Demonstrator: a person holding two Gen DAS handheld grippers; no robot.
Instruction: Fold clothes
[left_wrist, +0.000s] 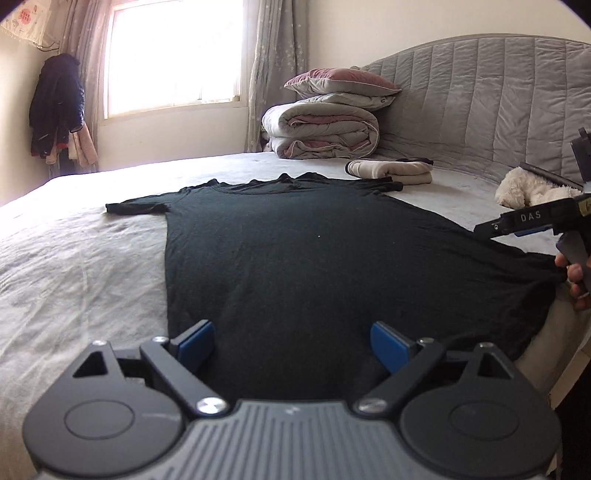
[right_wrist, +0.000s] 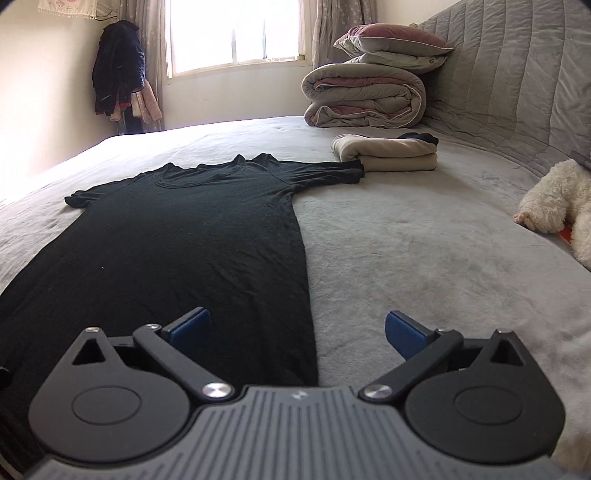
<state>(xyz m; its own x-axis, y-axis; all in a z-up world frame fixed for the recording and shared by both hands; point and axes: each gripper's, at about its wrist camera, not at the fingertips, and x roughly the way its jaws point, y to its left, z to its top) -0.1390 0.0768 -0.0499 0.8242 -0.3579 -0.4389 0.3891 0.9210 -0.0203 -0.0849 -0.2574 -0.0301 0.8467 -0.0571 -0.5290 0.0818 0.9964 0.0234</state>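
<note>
A black short-sleeved T-shirt (left_wrist: 295, 251) lies spread flat on the grey bed sheet (left_wrist: 74, 266), collar towards the far side, both sleeves out. My left gripper (left_wrist: 293, 345) stands open over the shirt's near hem, its blue pads wide apart with only flat cloth below them. In the right wrist view the same T-shirt (right_wrist: 177, 236) fills the left half. My right gripper (right_wrist: 297, 332) is open above the shirt's right side edge near the hem, one blue pad over the cloth, the other over bare sheet. The right gripper's body (left_wrist: 532, 219) and a hand show at the left wrist view's right edge.
A folded beige garment (right_wrist: 388, 151) with a dark item on it lies beyond the right sleeve. Rolled quilts and pillows (right_wrist: 369, 92) are stacked against the padded grey headboard (right_wrist: 517, 74). A white plush toy (right_wrist: 557, 206) lies at the right. Jackets (right_wrist: 118, 70) hang in the far corner by the window.
</note>
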